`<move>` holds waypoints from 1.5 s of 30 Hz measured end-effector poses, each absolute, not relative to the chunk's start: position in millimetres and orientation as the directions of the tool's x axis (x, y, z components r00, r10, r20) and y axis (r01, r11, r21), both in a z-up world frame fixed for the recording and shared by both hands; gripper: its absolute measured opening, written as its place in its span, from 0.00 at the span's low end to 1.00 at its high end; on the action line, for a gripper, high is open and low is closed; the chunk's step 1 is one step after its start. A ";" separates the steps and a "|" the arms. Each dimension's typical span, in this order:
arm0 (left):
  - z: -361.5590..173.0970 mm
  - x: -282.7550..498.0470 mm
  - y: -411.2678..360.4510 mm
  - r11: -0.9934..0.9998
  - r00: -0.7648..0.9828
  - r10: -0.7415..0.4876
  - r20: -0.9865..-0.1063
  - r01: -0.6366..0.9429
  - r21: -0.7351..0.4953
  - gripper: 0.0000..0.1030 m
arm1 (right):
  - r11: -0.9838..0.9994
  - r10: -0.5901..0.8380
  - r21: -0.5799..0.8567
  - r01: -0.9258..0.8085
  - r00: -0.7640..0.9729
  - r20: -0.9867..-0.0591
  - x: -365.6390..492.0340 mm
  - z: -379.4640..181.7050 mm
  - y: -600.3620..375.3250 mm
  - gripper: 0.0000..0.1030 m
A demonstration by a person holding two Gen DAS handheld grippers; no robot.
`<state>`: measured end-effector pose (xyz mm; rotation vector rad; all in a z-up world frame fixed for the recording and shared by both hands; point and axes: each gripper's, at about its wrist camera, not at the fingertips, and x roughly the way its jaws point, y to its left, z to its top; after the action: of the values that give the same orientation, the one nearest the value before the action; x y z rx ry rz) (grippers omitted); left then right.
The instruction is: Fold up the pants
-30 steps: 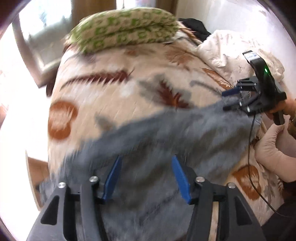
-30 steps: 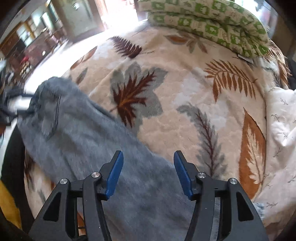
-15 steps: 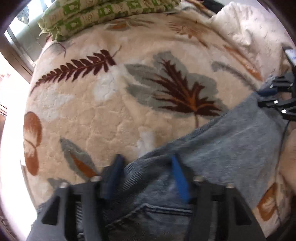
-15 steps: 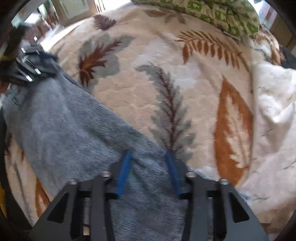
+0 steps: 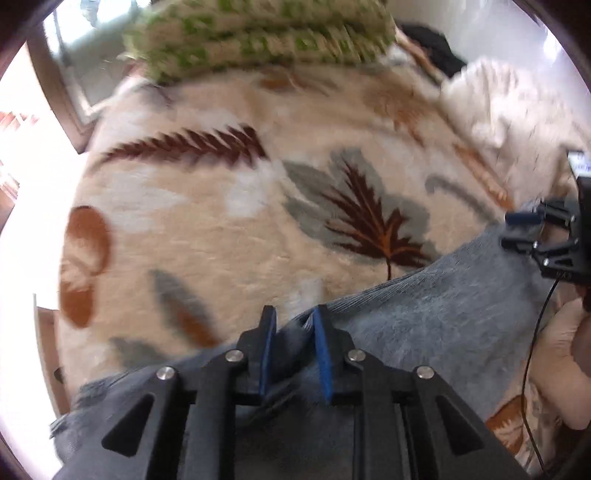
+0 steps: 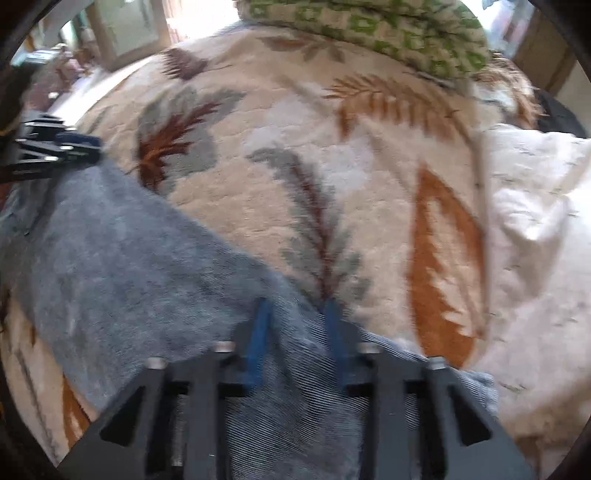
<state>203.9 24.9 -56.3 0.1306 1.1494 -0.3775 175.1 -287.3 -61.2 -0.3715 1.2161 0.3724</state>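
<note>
Grey-blue pants [image 5: 424, 317] lie stretched across a leaf-patterned blanket on a bed; they also show in the right wrist view [image 6: 122, 258]. My left gripper [image 5: 293, 325] is shut on the far edge of the pants at one end, fabric bunched between its blue pads. My right gripper [image 6: 297, 321] is closed down on the pants' far edge at the other end, with cloth filling the gap between its fingers. Each gripper shows in the other's view: the right one [image 5: 532, 229] at the right edge, the left one [image 6: 70, 146] at the left edge.
The beige blanket [image 5: 258, 206] with brown and grey leaves covers the bed. A folded green-and-cream quilt [image 5: 258, 33] lies at the far end. A white duvet [image 6: 532, 236] is heaped on the right side. A window and bright floor lie to the left.
Both grippers have dropped to the pants' far edge and closed on the fabric. One second ago both were wide open above the pants.
</note>
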 end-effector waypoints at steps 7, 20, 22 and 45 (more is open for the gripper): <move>-19.8 157.2 109.6 0.961 0.416 -0.140 -0.899 0.274 -0.023 0.43 | 0.830 0.274 0.064 -0.554 0.306 -0.912 142.7 -23.2 -210.7 0.59; -85.1 87.4 144.4 0.973 0.345 -0.091 -0.934 0.229 -0.010 0.44 | 0.721 0.514 0.330 -0.609 0.152 -0.844 204.7 -37.0 -62.3 0.58; -85.3 87.0 147.4 0.972 0.345 -0.109 -0.932 0.231 -0.028 0.45 | 0.726 0.506 0.342 -0.596 0.126 -0.854 220.9 -45.3 -60.9 0.58; -47.6 101.8 148.0 0.954 0.391 -0.240 -0.889 0.262 -0.143 0.44 | 0.473 0.593 0.661 -0.583 -0.343 -0.728 235.9 -81.1 -58.5 0.46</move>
<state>101.8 148.0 -47.6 0.0211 1.1252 -0.3189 235.9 -58.5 -81.1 0.0097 1.4980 1.2031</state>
